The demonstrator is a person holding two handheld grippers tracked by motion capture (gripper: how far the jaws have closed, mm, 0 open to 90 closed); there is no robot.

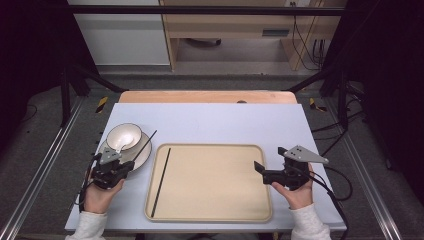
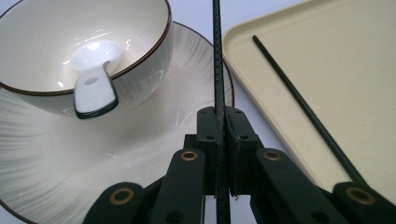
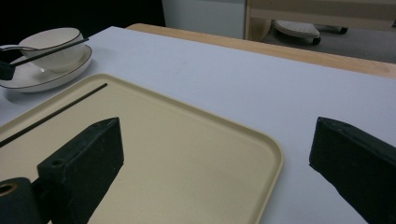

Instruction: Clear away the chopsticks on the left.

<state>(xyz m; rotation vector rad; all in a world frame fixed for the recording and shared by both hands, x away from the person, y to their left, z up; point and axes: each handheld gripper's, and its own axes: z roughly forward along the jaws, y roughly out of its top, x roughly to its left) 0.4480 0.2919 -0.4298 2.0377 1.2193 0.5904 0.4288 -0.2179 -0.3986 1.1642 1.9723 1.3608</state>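
Even overhead light, dark edges, glare on bowl [image 2: 56, 42], perhaps slightly soft.

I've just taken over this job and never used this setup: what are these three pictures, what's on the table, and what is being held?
No robot arm here: a person holds a two-jaw tool in each hand. The high view looks down on the table; the other two views come from cameras riding on each tool, looking along its black jaws.

On the table lie a beige tray with one black chopstick in it, and a plate bearing a bowl with a white spoon.

The left gripper is shut on a second chopstick, which points over the plate. The right gripper holds nothing, jaws open, at the tray's right edge.
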